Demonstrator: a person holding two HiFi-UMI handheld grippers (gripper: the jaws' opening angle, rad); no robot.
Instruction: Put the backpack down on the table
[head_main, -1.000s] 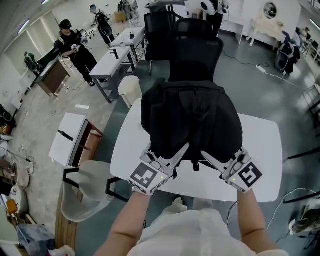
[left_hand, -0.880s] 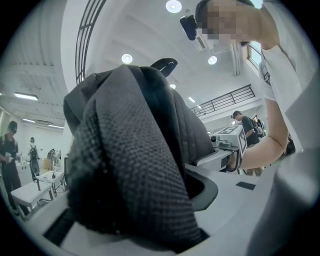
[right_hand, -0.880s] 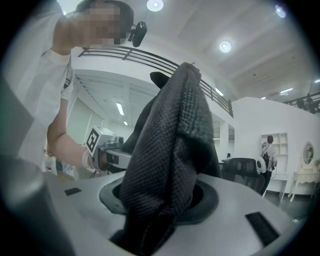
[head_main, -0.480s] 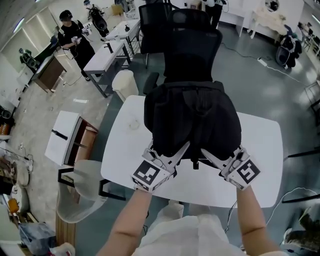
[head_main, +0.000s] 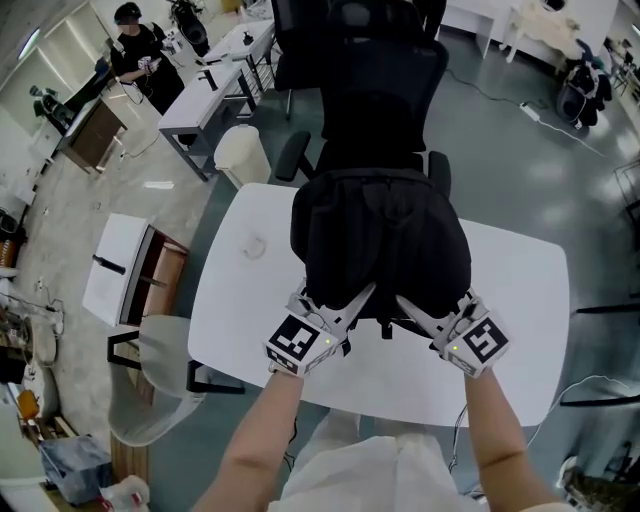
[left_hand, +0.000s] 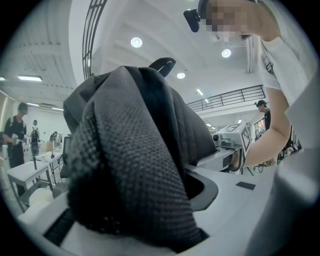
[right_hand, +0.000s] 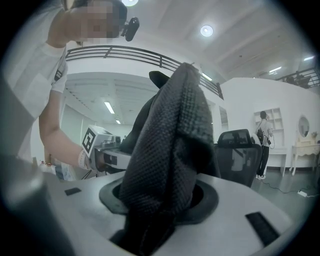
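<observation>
Backpack, black and soft-bodied, hanging upright over the middle of the white bench, with me holding it from its near side; the head view does not show whether its base touches the bench top. My left gripper is clamped on the left mesh strap, whose padded fold fills the gap between the jaws. My right gripper is closed in the same way on the right mesh strap, bunched between its jaws. Hazards, as I judge them: the whole load hangs from two folds of soft fabric, so either fold could creep out of its gripper and tilt the bag to one side. If I let go before the base is seated, the bag would drop and slump. If I open one gripper ahead of the other, the bag would swing on the strap that remains. The tall, limp body could also topple away from me towards the far edge, where the office chair stands just beyond the bench. A strap caught on a jaw as I draw back would drag the bag with it.
</observation>
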